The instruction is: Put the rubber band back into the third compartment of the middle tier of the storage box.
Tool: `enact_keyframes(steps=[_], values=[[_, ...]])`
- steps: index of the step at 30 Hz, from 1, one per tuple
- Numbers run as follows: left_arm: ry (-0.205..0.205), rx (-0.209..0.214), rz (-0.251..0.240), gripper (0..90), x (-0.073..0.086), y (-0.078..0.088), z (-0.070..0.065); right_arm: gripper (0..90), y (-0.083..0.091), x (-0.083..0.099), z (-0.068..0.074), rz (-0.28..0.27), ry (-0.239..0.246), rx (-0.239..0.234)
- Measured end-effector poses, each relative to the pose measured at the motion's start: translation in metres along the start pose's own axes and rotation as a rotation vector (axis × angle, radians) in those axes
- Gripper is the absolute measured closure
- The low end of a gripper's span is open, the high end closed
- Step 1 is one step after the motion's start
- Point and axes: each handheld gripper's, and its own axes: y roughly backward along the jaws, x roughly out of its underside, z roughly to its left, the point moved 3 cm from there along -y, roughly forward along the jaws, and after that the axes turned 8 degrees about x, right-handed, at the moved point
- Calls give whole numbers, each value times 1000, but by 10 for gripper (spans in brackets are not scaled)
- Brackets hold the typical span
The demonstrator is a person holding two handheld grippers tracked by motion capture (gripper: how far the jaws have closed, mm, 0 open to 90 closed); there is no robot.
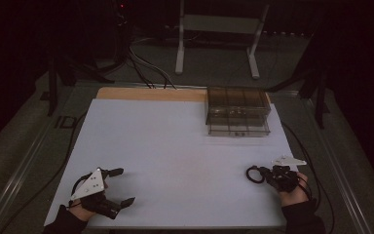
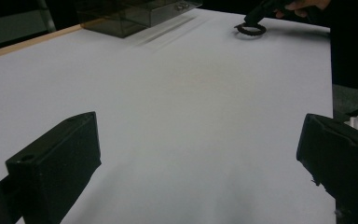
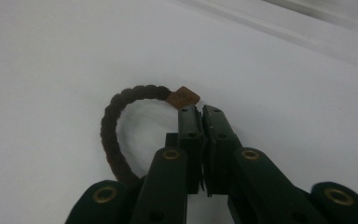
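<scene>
Brown braided hair tie (image 3: 116, 126) w/ tan tag: on white table (image 1: 175, 146), near-right, pinched in right gripper (image 3: 202, 109), jaws pressed together. Left gripper (image 1: 120, 185): spread wide, empty. Clear drawer box (image 1: 237, 111) far right, well apart. Est. pickup done; destination unknown.

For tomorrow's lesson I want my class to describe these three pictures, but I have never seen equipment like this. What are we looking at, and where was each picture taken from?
No robot here: a person holds a pair of hand-held tongs in each hand at a white table. One picture looks down from above the person's side. The other two come from cameras riding on each pair of tongs, looking along their black jaws.

The left tongs are open over bare table and hold nothing. The right tongs are shut on a dark braided hair tie, beside its small brown tag; the loop lies on the table. At the far right of the table stands a smoky clear drawer box.
</scene>
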Motion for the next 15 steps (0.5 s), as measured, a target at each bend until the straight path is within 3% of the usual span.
enact_keyframes(steps=[15], values=[[2, -1, 1, 3, 0, -1, 0, 866, 5, -15, 11, -16, 21, -33]])
